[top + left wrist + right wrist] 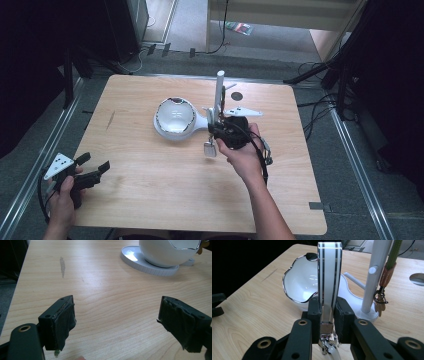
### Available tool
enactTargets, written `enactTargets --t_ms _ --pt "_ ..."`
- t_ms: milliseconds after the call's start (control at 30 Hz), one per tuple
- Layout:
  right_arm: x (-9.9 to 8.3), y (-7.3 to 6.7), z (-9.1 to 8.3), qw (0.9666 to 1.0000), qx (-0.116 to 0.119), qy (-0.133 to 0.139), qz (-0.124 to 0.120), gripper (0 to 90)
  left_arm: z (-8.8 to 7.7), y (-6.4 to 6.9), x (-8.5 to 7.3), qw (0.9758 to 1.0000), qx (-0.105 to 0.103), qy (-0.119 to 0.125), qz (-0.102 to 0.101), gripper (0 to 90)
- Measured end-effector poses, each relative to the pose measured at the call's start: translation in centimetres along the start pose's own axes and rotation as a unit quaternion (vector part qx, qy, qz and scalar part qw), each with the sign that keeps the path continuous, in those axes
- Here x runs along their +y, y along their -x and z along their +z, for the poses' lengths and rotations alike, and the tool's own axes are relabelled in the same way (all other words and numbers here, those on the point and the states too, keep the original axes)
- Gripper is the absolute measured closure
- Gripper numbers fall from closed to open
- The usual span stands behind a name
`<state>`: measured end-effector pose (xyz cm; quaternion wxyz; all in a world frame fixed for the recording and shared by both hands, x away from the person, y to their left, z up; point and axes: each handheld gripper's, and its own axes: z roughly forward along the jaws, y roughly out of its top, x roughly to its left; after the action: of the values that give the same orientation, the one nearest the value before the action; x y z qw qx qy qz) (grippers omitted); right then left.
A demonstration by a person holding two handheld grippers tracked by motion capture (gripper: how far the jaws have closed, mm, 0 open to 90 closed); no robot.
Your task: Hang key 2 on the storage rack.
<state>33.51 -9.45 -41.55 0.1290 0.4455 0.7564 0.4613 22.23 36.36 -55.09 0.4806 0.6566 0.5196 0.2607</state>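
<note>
Broadly, the wooden table (150, 190) takes up most of the high view, pale and square with rounded corners, and it has a dark streak near its left side. On it, a little left of centre, sits the white bowl-shaped stand (174, 117), a glossy white shell with a wavy chrome-edged rim on a round ribbed base. Just beside it to the right rises the white pole (219, 92), upright from its own small foot. In the right gripper view a small trinket (381, 298) with an orange and green cord hangs against that pole, low down near the foot.

The right gripper (220, 134) is held over the middle of the table, close to the pole's foot and the bowl's right edge. Its 2 jaws are pressed together on the white strap (329, 282), a flat white band with 2 dark stripes along its length. That strap stands upright out of the jaws in the right gripper view, and a metal clasp hangs from its lower end below the pads. In the high view, the clasp dangles just above the tabletop.

The left gripper (116, 320) rests near the table's front left corner, well apart from the bowl, with its jaws spread wide and nothing between them.
</note>
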Motion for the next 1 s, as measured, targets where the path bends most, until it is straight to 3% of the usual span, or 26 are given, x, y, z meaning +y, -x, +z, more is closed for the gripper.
enactTargets --t_ms 367,567,1000 --pt "0.1 2.5 0.6 0.9994 0.018 0.005 0.029 77.4 0.0 0.0 0.0 1.0 0.0 0.0 0.0 14.6" --pt "0.2 3.2 1.1 0.9993 0.026 0.002 0.028 77.4 0.0 0.0 0.0 1.0 0.0 0.0 0.001 14.6" --pt "0.3 4.7 1.8 0.9968 0.052 0.001 0.061 77.4 0.0 0.0 0.0 1.0 0.0 -0.001 0.001 14.6"
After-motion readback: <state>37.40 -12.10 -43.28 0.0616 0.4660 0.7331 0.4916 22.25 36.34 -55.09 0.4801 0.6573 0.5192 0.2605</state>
